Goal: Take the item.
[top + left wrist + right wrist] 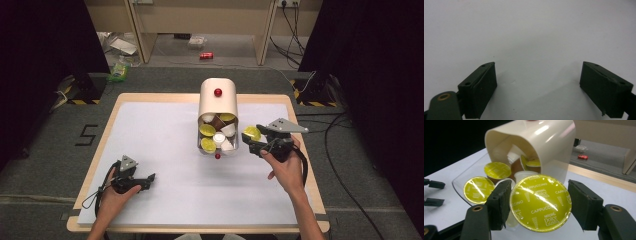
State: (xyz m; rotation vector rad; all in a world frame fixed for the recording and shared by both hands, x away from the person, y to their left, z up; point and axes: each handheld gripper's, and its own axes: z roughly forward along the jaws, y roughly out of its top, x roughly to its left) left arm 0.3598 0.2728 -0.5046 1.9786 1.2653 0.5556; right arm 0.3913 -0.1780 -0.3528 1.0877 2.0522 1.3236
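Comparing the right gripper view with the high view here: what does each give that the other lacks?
Right gripper view: the held capsule's yellow lid reads "Cappuccino" and "Dolce Gusto", pinched between the right gripper's jaws.

High view: the left gripper resting over the white mat, apart from everything, and the bin's red knob.

Both: the cream bin lying on its side, capsules spilling onto its clear tray.

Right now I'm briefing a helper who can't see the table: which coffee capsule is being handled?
Find the cream dispenser lying on its side at the middle of the white mat, capsules spilling from its mouth. Just to its right, the right gripper is shut on one yellow-lidded capsule marked Cappuccino. Unlike the others, it is outside the dispenser.
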